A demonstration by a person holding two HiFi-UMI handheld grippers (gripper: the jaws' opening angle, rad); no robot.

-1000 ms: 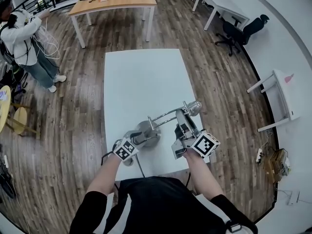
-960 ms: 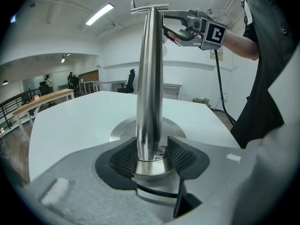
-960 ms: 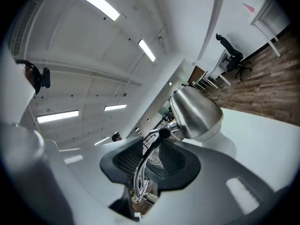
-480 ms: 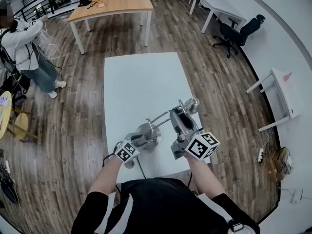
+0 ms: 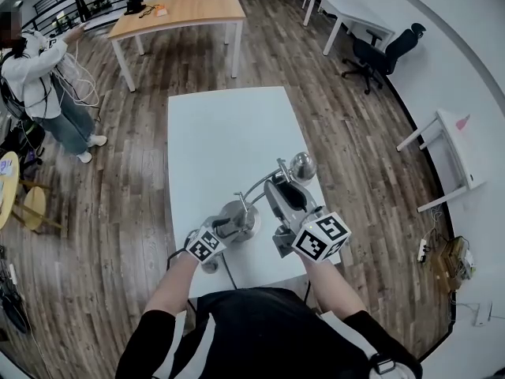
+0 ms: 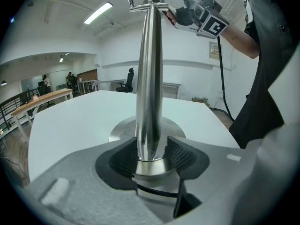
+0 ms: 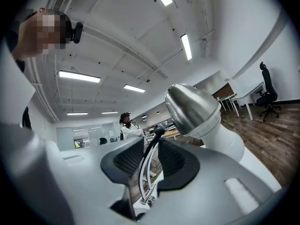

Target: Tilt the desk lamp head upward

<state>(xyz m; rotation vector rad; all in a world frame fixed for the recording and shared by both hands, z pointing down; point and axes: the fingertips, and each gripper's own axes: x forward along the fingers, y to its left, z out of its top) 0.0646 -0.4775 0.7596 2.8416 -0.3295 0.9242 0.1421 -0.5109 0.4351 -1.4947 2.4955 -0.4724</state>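
Note:
A chrome desk lamp stands on the white table, with its round base near the front edge. My left gripper is shut on the upright post just above the base. The thin double-rod arm rises to the right and ends in the domed lamp head. My right gripper holds that arm just below the head; its jaws are closing with the rods between the pads. The head sits up and to the right of the jaws.
A person handles cables at the far left. A wooden table stands behind mine, more white desks and an office chair at the back right, a white side table to the right. The lamp's cord runs off the front edge.
My right gripper has swung the arm and lamp head a little left and toward the post. My left gripper has stayed on the post.

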